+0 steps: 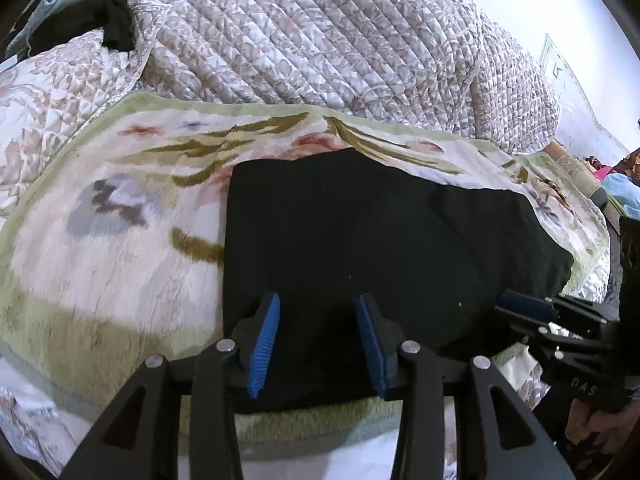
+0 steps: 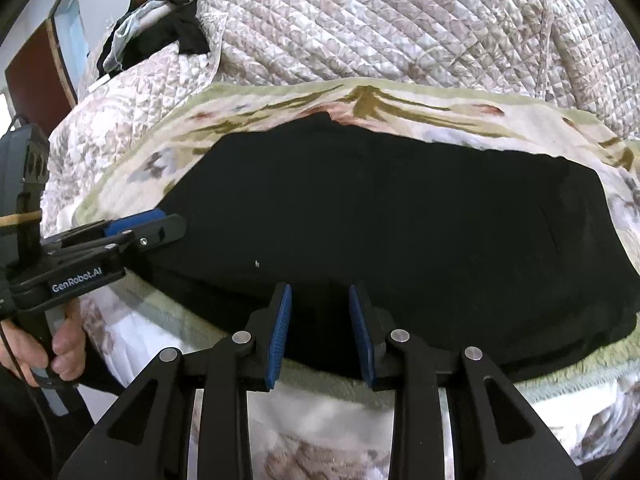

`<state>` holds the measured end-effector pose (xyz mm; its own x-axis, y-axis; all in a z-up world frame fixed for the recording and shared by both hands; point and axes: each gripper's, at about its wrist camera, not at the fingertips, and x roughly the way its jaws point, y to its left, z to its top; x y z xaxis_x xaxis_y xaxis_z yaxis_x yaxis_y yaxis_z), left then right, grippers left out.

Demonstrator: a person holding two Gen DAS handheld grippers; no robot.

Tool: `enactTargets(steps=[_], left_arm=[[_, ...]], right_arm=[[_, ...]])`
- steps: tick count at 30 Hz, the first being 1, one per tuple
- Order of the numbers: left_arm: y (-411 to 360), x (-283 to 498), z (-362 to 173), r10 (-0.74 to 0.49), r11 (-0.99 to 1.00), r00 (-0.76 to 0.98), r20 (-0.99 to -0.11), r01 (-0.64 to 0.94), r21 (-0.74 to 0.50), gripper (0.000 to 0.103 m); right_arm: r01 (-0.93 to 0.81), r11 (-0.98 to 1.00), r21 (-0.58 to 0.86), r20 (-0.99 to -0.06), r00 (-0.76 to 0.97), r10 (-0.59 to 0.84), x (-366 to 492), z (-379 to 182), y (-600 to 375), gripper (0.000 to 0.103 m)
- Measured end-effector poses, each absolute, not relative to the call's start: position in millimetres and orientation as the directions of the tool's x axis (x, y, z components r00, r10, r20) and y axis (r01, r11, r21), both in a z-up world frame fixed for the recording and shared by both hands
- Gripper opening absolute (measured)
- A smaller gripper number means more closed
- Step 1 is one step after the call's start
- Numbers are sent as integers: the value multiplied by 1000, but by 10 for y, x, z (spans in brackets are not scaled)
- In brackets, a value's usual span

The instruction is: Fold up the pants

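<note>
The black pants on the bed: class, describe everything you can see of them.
The pants are plain black, soft-looking cloth, already folded into a broad flat block with a straight left edge. They lie on a floral blanket in front of a heaped quilt. Both tongs, left and right, are open at the near edge; whether they touch the cloth is unclear.

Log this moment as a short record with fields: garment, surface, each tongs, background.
garment: black pants, lying flat in a broad folded slab
surface: floral blanket with green border, spread on a bed
left tongs: open, over the pants' near edge, nothing gripped
right tongs: open, over the near edge, nothing gripped
background: quilted bedspread bunched behind; dark clothes piled at far left
</note>
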<state>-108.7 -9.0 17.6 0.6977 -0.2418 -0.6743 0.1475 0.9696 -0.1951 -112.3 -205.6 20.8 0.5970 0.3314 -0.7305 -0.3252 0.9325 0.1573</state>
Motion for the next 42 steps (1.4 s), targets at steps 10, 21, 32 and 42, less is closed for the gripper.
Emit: enactTargets(steps=[10, 21, 32, 42], left_arm=[[73, -1169, 215, -252, 964, 699, -669, 123, -235, 43], [118, -1113, 242, -242, 963, 701, -670, 91, -253, 43], [122, -1103, 250, -242, 963, 701, -671, 88, -256, 43], [164, -1059, 266, -242, 959, 702, -670, 67, -276, 43]], right_arm=[[-206, 954, 220, -710, 637, 301, -1231, 277, -2422, 29], [262, 847, 462, -668, 732, 138, -1421, 306, -3629, 54], [373, 717, 588, -660, 735, 159, -1156, 147, -4004, 59], [363, 729, 580, -664, 730, 164, -821, 205, -4047, 34]])
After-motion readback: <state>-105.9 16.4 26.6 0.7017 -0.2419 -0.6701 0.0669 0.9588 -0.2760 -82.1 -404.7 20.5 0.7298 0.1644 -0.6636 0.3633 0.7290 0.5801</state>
